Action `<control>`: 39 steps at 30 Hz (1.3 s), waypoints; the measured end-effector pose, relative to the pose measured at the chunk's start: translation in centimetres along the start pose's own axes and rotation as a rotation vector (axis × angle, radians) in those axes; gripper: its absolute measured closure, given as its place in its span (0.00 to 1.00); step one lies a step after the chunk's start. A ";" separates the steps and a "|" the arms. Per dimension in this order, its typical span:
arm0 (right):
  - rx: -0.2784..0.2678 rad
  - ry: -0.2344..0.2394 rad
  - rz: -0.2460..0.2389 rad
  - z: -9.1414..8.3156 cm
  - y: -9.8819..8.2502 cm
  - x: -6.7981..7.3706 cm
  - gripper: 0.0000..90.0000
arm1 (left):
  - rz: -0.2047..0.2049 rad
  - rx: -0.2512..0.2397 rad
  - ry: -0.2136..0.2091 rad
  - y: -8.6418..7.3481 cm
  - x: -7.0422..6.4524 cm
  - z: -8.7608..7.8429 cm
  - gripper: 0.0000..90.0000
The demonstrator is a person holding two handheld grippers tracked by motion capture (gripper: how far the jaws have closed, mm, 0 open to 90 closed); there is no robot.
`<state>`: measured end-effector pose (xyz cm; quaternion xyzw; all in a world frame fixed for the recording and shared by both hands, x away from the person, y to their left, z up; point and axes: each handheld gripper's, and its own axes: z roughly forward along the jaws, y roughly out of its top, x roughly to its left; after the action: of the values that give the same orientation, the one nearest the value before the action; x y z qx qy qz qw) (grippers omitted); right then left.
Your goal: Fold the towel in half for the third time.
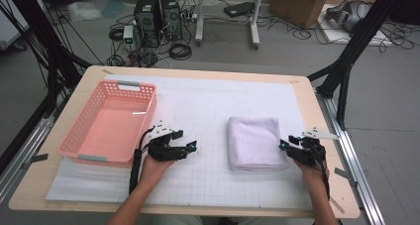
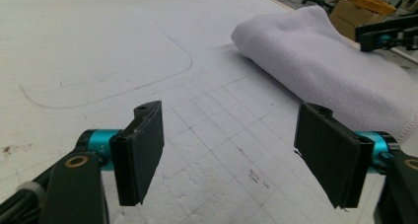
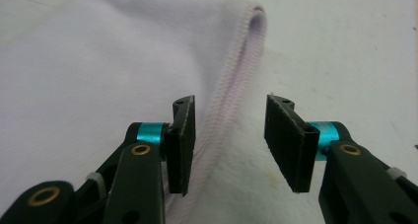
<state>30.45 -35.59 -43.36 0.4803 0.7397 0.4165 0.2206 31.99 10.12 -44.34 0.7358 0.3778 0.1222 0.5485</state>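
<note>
Table [image 1: 307, 106] holds pink basket [image 1: 110, 122], folded towel [image 1: 255, 141], apparently unobstructed.

The towel [image 1: 256, 142] is soft pale lilac terry cloth, its nap fuzzy and matt, with a ribbed stitched hem along the edge. The basket [image 1: 110, 122] is pink plastic, perforated at the walls, with a slight sheen on its smooth floor. The desk [image 1: 317, 136] shows a pale matt wood rim around a white foam-like mat [image 1: 208, 106], finely dimpled and printed with a grid. The left tool [image 2: 236, 155] and right tool [image 3: 229, 142] have matt black ridged pads, glossy teal metal collars and brass-coloured rivets.
</note>
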 end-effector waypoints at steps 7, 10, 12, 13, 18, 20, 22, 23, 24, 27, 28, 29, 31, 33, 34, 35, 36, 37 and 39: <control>0.052 0.004 -0.075 -0.1 -1.3 1.4 0.50 | 0.006 -0.006 0.013 0.0 -0.3 0.2 0.19; 0.041 -0.002 -0.065 -1.0 -1.2 1.3 0.44 | 0.004 -0.002 0.012 0.0 -0.3 0.2 0.19; 0.015 0.002 -0.065 -1.8 -1.3 1.4 0.38 | 0.001 -0.003 0.014 0.0 -0.3 0.2 0.19; 0.002 -0.001 -0.062 -2.1 -1.5 1.5 0.30 | -0.001 -0.006 0.012 0.0 -0.4 0.1 0.19; -0.032 0.001 -0.080 -3.4 -2.2 1.7 0.22 | 0.016 -0.001 0.004 -0.1 -0.7 0.2 0.19; -0.058 0.008 -0.075 -4.0 -2.3 1.4 0.20 | 0.017 0.002 -0.005 -0.1 -0.9 0.1 0.19; -0.082 0.013 -0.077 -4.4 -2.2 1.2 0.19 | 0.024 -0.003 -0.021 0.0 -1.0 0.1 0.19; -0.093 0.011 -0.074 -4.6 -2.1 1.1 0.19 | 0.022 -0.005 -0.022 0.0 -1.1 0.0 0.19; -0.107 0.010 -0.070 -4.7 -1.9 1.1 0.19 | 0.023 -0.005 -0.024 -0.1 -1.1 0.0 0.19; -0.128 0.005 -0.071 -5.1 -1.9 0.9 0.19 | 0.018 -0.006 -0.027 -0.1 -1.0 -0.1 0.19; -0.126 0.007 -0.064 -5.2 -2.0 0.9 0.19 | 0.014 -0.008 -0.030 0.0 -1.0 -0.1 0.19; -0.123 0.008 -0.069 -5.2 -2.0 0.9 0.19 | 0.009 -0.014 -0.031 -0.1 -1.0 -0.2 0.19; -0.120 0.004 -0.068 -5.1 -2.2 0.8 0.19 | 0.015 -0.017 -0.033 0.0 -1.0 -0.4 0.19; -0.125 0.003 -0.067 -5.2 -2.1 0.6 0.19 | 0.016 -0.018 -0.031 0.0 -0.9 -0.3 0.19; -0.128 -0.001 -0.060 -5.3 -2.0 0.6 0.19 | 0.009 -0.014 -0.031 -0.1 -0.8 -0.2 0.20; -0.128 -0.007 -0.058 -5.4 -2.0 0.5 0.19 | 0.009 -0.008 -0.035 -0.1 -0.8 -0.1 0.20; -0.129 -0.008 -0.056 -5.5 -2.0 0.5 0.19 | 0.013 -0.008 -0.035 -0.1 -0.8 -0.1 0.20; -0.124 -0.005 -0.061 -5.5 -2.1 0.5 0.19 | 0.015 -0.005 -0.035 0.0 -0.9 -0.2 0.20; -0.116 -0.009 -0.066 -5.5 -2.1 0.6 0.19 | 0.015 -0.014 -0.035 0.1 -0.9 -0.3 0.20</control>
<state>25.04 -37.65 -42.01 0.4438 0.7288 0.4492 0.2649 31.24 9.69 -43.97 0.7367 0.3618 0.1160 0.5594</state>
